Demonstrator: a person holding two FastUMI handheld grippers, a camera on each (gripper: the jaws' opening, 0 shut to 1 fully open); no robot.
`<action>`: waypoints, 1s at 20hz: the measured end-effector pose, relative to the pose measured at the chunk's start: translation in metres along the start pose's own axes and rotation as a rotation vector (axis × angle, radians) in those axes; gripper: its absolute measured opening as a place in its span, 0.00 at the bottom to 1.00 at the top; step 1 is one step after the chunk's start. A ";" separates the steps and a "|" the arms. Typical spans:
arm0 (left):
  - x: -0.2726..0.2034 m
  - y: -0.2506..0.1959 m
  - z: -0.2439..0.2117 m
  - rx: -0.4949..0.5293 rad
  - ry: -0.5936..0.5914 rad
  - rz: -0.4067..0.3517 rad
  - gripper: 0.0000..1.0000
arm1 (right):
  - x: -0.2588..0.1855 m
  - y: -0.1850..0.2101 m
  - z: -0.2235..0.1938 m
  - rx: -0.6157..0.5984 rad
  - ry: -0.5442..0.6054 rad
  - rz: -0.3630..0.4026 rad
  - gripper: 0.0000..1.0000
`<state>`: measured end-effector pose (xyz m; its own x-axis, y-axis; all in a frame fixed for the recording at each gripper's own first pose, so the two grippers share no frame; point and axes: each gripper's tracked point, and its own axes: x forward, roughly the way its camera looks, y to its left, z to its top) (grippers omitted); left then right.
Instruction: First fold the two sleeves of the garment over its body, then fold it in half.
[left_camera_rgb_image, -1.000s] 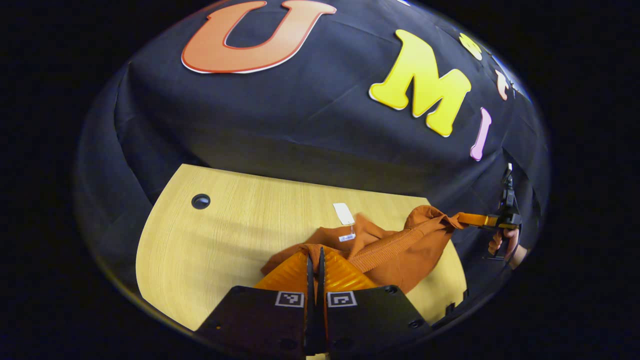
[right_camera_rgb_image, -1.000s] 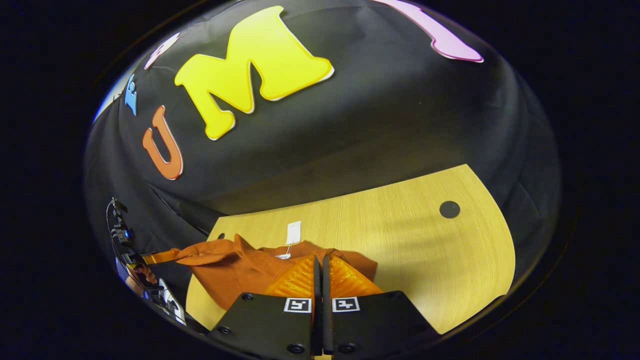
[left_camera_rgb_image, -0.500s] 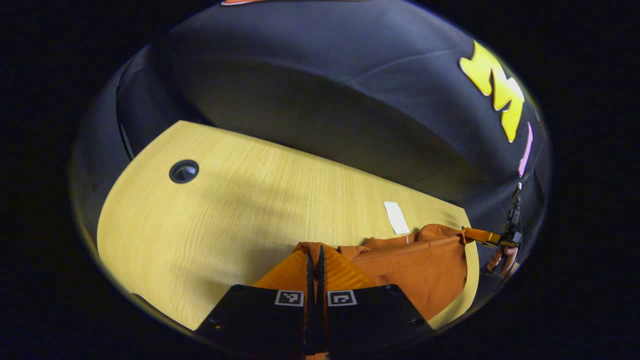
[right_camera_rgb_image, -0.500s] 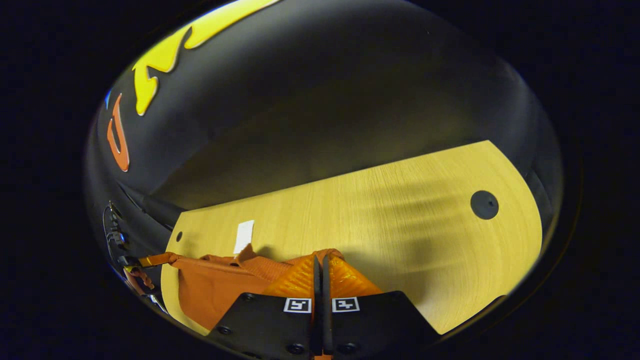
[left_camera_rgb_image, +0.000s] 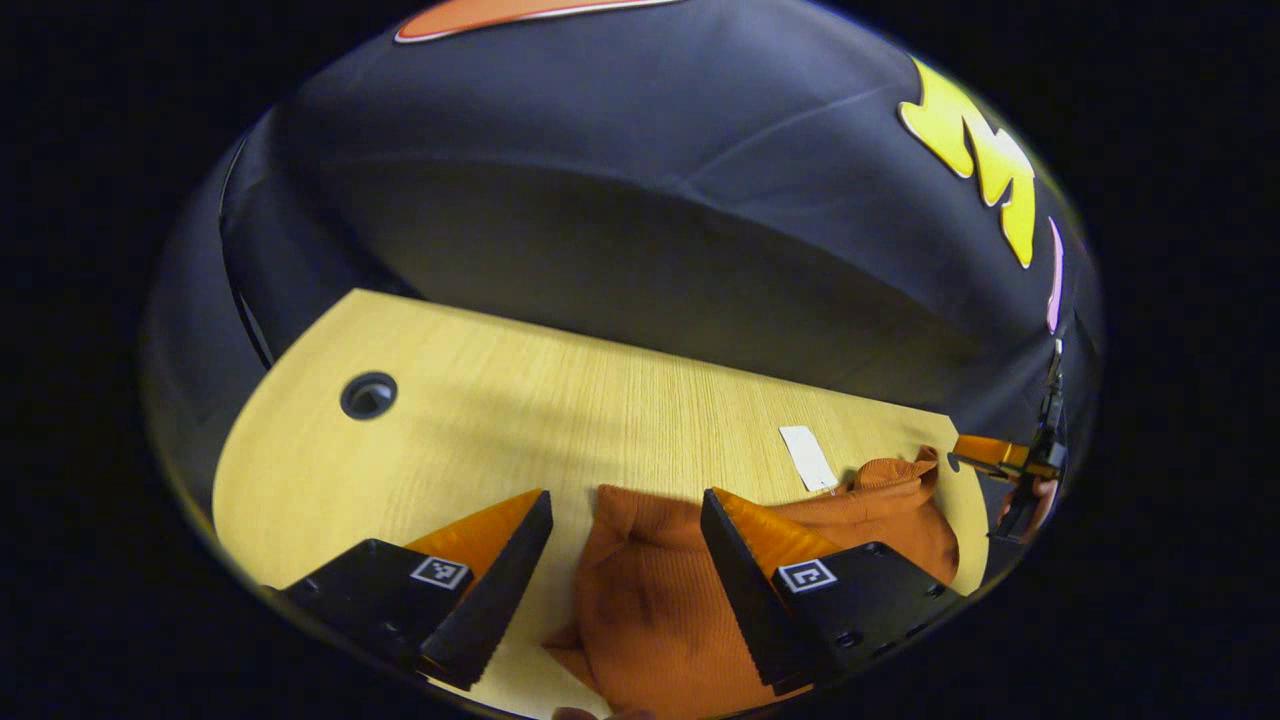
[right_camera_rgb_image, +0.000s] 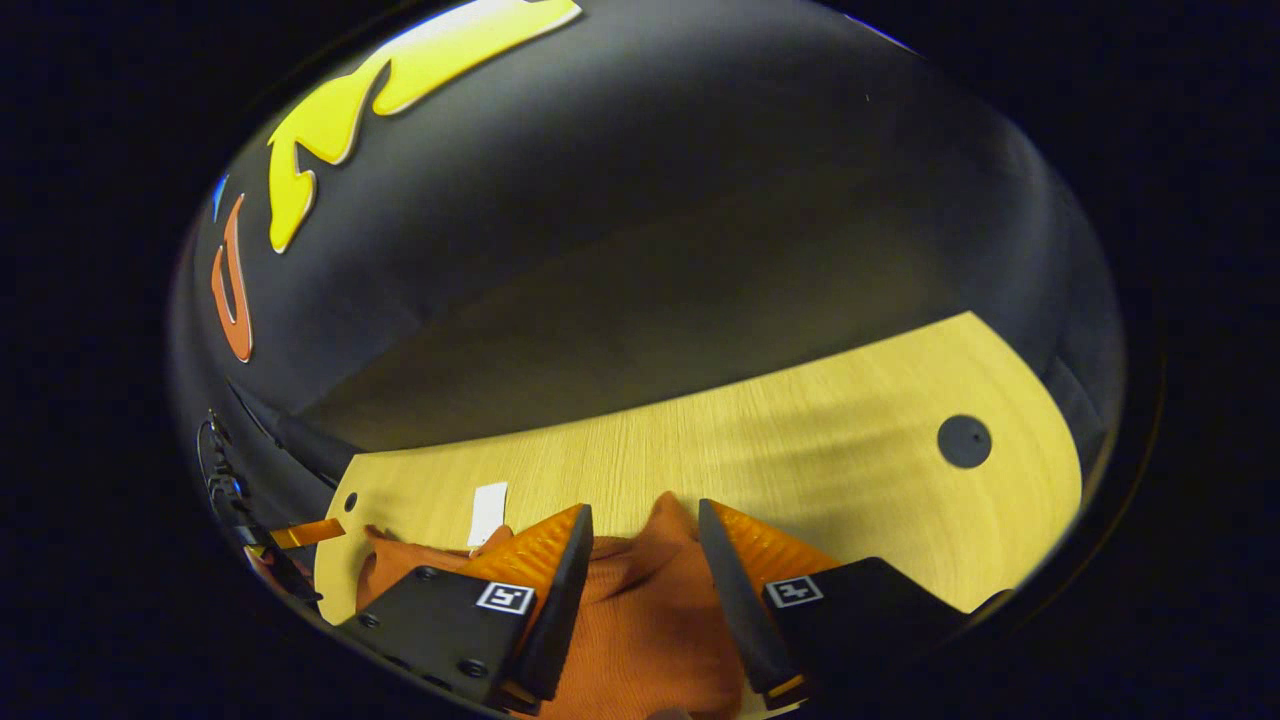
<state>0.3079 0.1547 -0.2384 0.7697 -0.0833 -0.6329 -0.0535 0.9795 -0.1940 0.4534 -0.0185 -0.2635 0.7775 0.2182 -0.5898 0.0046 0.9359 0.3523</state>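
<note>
Both grippers spread wide over the garment.

Left gripper (left_camera_rgb_image: 625, 520) fingers apart, right gripper (right_camera_rgb_image: 640, 530) fingers apart too; the orange garment (left_camera_rgb_image: 650, 600) lies bunched on the counter (left_camera_rgb_image: 480, 420), its white tag (left_camera_rgb_image: 807, 458) just beside.

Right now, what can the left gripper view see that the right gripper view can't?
Left gripper view: the left claw up close, open on either side of the orange garment, and far off, a hand holding the other gripper.
Right gripper view: the right claw up close, open over the cloth.
Both: the garment lying on the wooden table, its white tag, and the black wall behind.
</note>
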 end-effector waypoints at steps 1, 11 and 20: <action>-0.011 -0.002 0.006 0.002 -0.012 0.001 0.99 | -0.013 0.004 0.006 -0.017 -0.016 -0.001 0.74; -0.213 -0.078 0.084 0.126 -0.423 0.025 0.99 | -0.238 0.108 0.051 -0.239 -0.352 -0.027 0.89; -0.406 -0.183 0.076 0.179 -0.769 0.046 0.97 | -0.433 0.169 0.018 -0.317 -0.653 0.073 0.90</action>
<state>0.0540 0.0235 0.1109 0.9965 0.0441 0.0715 -0.0431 0.9990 -0.0151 0.1294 0.0399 0.0643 0.9860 0.1661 0.0161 -0.1668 0.9820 0.0884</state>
